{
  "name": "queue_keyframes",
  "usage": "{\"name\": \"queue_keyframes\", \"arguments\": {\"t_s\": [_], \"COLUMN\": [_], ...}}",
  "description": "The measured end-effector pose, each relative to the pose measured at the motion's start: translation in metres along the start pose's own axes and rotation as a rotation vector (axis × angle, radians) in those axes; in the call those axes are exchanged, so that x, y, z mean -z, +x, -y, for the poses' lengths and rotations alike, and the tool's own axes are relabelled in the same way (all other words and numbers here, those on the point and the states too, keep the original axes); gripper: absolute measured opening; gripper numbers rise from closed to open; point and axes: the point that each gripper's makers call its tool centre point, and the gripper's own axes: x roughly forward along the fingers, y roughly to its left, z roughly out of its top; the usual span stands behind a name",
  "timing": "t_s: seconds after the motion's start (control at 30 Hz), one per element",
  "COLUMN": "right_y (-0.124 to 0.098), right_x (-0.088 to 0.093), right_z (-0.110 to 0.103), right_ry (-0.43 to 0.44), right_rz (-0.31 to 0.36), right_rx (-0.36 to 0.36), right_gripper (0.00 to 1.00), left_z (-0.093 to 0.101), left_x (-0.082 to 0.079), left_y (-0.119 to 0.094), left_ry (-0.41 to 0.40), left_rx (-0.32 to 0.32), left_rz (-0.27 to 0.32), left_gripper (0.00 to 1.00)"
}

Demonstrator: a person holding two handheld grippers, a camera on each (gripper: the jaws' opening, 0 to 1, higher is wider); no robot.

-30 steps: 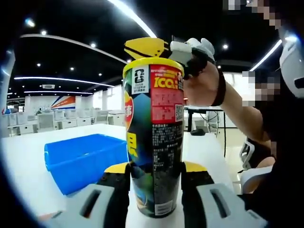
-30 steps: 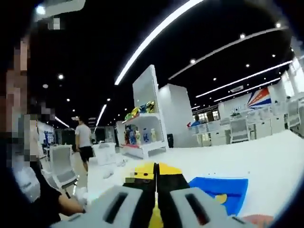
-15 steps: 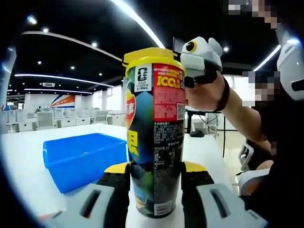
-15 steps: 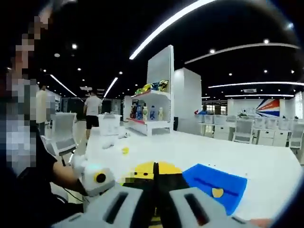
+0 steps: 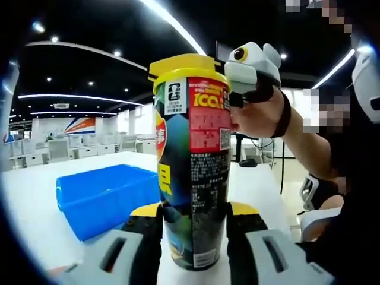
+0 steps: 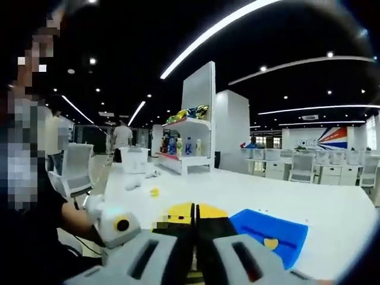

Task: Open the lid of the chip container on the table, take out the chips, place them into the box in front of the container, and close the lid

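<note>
Chip container point(image 5: 193, 172) upright, clamped in left tongs point(image 5: 194, 221); right tongs point(image 6: 195, 217) pinched on its lid point(image 5: 181, 63).

The chip container point(image 5: 192, 166) carries the readable marks: large yellow characters on its red panel that look like "ICO" — the last stroke is unclear — with a QR code lower on that panel. A white square label near the rim bears a black symbol, too small to read. Fine print lower down is illegible.

Left claw point(image 5: 194, 217) clamps with jaws upright; right claw point(image 6: 195, 217) has jaws pressed together
</note>
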Motion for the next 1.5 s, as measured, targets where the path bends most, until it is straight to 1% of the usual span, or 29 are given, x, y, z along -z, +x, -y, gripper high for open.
{"name": "queue_keyframes", "arguments": {"t_s": [0.33, 0.57, 0.83, 1.0, 1.07, 1.1, 1.13, 1.2, 1.27, 1.3, 1.37, 1.43, 1.5], "right_y": [-0.007, -0.009, -0.009, -0.009, -0.008, -0.009, -0.009, -0.009, -0.011, -0.012, -0.013, -0.014, -0.016], "right_x": [-0.001, -0.001, -0.002, -0.002, -0.003, -0.003, -0.003, -0.003, -0.004, -0.005, -0.006, -0.011, -0.018], "right_z": [-0.008, -0.008, -0.008, -0.009, -0.011, -0.009, -0.003, -0.001, 0.001, 0.002, 0.005, 0.008, 0.010], "right_ry": [0.003, 0.002, 0.003, 0.000, -0.003, -0.001, -0.003, 0.000, 0.029, 0.052, 0.067, 0.078, 0.093], "right_rz": [0.016, 0.021, 0.031, 0.031, 0.040, 0.041, 0.042, 0.047, 0.064, 0.070, 0.084, 0.107, 0.139], "right_rx": [0.000, 0.004, 0.006, 0.005, 0.000, 0.013, 0.041, 0.045, 0.043, 0.045, 0.049, 0.057, 0.058], "right_gripper": [0.03, 0.04, 0.05, 0.08, 0.13, 0.22, 0.28, 0.29, 0.30, 0.31, 0.34, 0.41, 0.51], "left_z": [0.012, 0.012, 0.012, 0.012, 0.012, 0.012, 0.012, 0.012, 0.011, 0.011, 0.007, 0.004, 0.002], "left_x": [0.001, 0.001, 0.001, 0.001, 0.001, 0.001, 0.001, 0.002, 0.000, -0.003, -0.012, -0.014, -0.016], "left_y": [-0.004, -0.005, -0.005, -0.005, -0.006, -0.006, -0.006, -0.006, -0.008, -0.009, -0.012, -0.013, -0.015], "left_ry": [0.005, 0.008, 0.006, 0.005, 0.004, 0.002, -0.001, -0.013, -0.060, -0.084, -0.100, -0.100, -0.098], "left_rx": [-0.020, -0.022, -0.020, -0.014, -0.014, -0.012, -0.012, -0.007, 0.001, 0.007, 0.003, -0.001, -0.005], "left_rz": [0.001, -0.007, -0.002, 0.001, 0.000, 0.001, 0.002, 0.006, 0.016, 0.032, 0.077, 0.085, 0.086], "left_gripper": [0.43, 0.43, 0.43, 0.44, 0.44, 0.44, 0.44, 0.44, 0.44, 0.44, 0.47, 0.51, 0.53]}}
